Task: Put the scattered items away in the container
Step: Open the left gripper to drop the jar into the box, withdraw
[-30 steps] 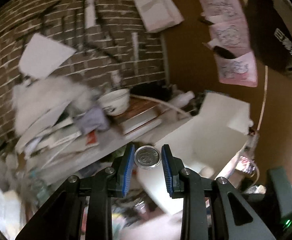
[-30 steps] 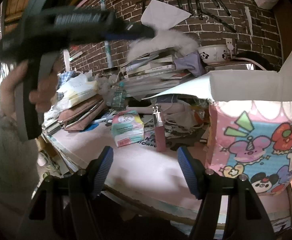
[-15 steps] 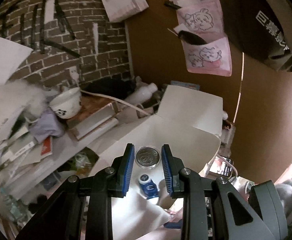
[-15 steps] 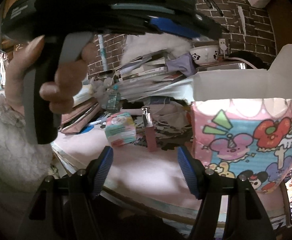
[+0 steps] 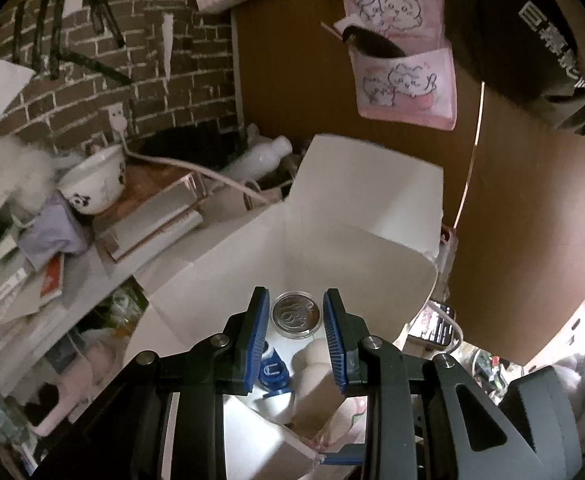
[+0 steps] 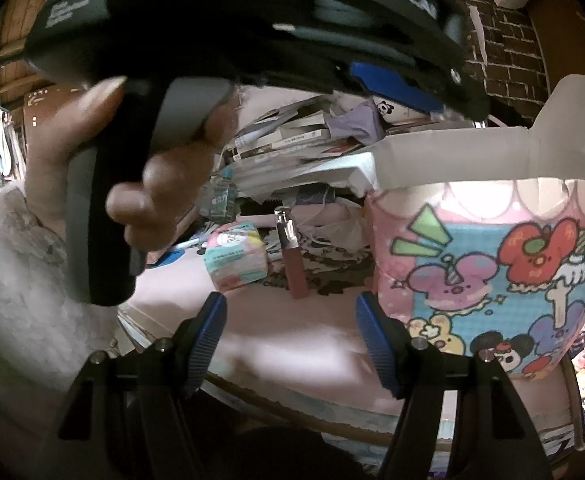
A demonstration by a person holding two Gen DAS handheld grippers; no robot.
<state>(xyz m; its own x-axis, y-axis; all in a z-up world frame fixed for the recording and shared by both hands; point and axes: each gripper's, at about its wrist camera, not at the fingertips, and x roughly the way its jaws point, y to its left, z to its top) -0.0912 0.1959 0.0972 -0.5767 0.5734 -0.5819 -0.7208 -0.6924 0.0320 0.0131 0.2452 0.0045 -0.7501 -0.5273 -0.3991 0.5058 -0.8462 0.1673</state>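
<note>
Left gripper (image 5: 296,314) pinches a small round clear-lidded tin (image 5: 295,313) between its blue pads, right over the open white-walled box (image 5: 356,248), where a blue-capped item (image 5: 273,370) lies. Right gripper (image 6: 290,322) hangs spread wide, nothing between its fingers, above the pink table (image 6: 292,332) beside the box's cartoon-printed side.
</note>
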